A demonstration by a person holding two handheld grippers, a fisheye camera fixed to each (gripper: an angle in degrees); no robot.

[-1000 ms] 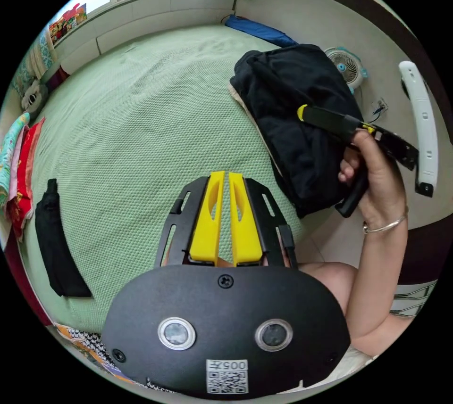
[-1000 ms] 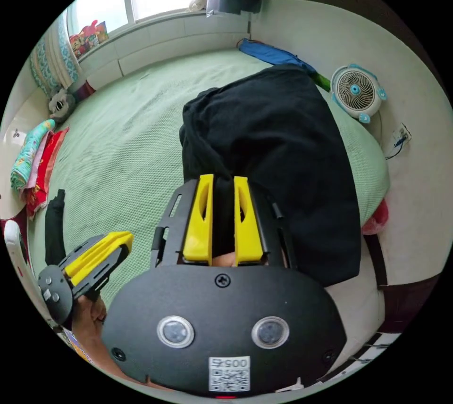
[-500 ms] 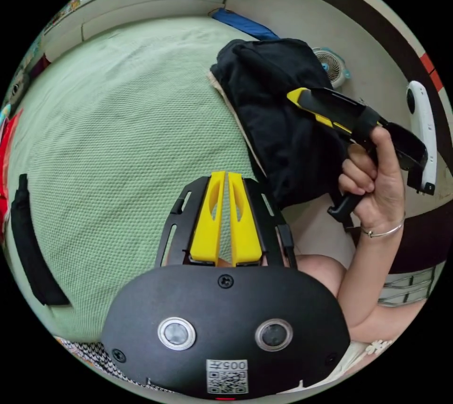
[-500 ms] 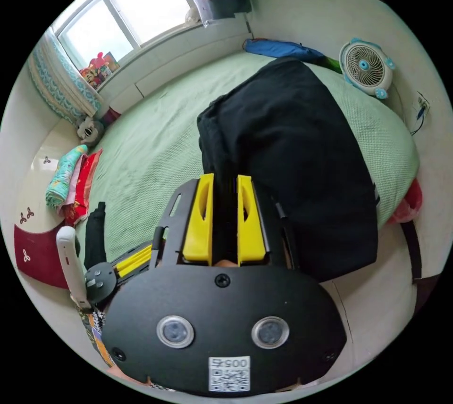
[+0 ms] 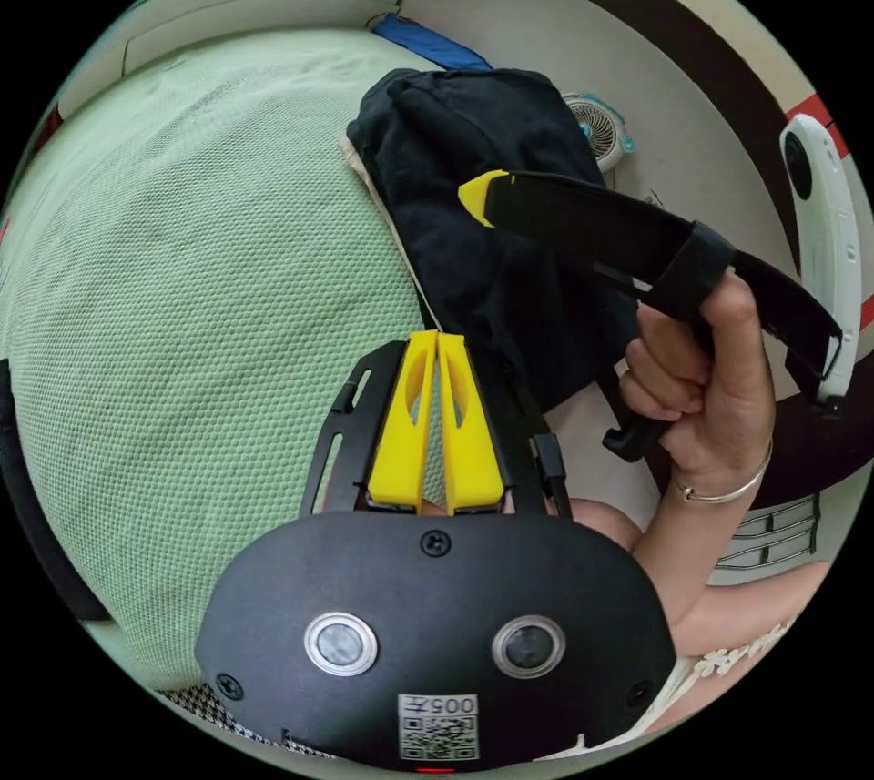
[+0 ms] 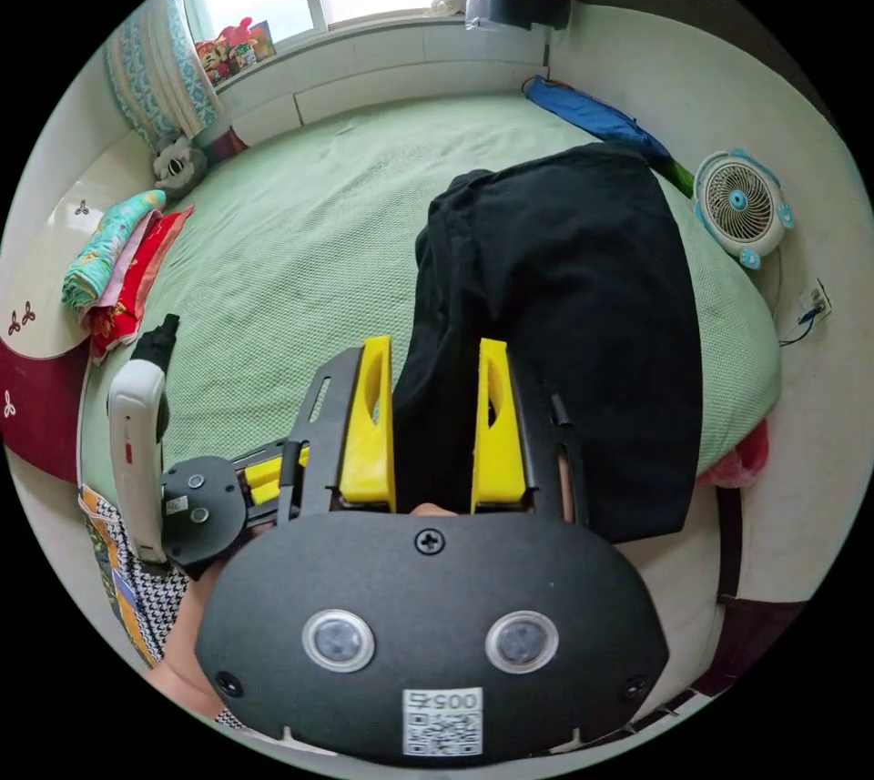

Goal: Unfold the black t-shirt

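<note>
Your right gripper (image 6: 432,361) has its jaws set apart with a fold of the black t-shirt (image 6: 555,307) between them; whether they press it cannot be told. Your left gripper (image 5: 437,357) has its jaws closed together on nothing, just beside the shirt's edge. The shirt lies bunched on the green bed (image 6: 300,243), near its edge, with a small fan (image 6: 739,205) beyond it.

Green textured bed (image 6: 300,270); black t-shirt (image 6: 564,298) bunched near one edge; folded colourful cloths (image 6: 114,257) at another; blue bundle (image 6: 592,116) beside wall.
</note>
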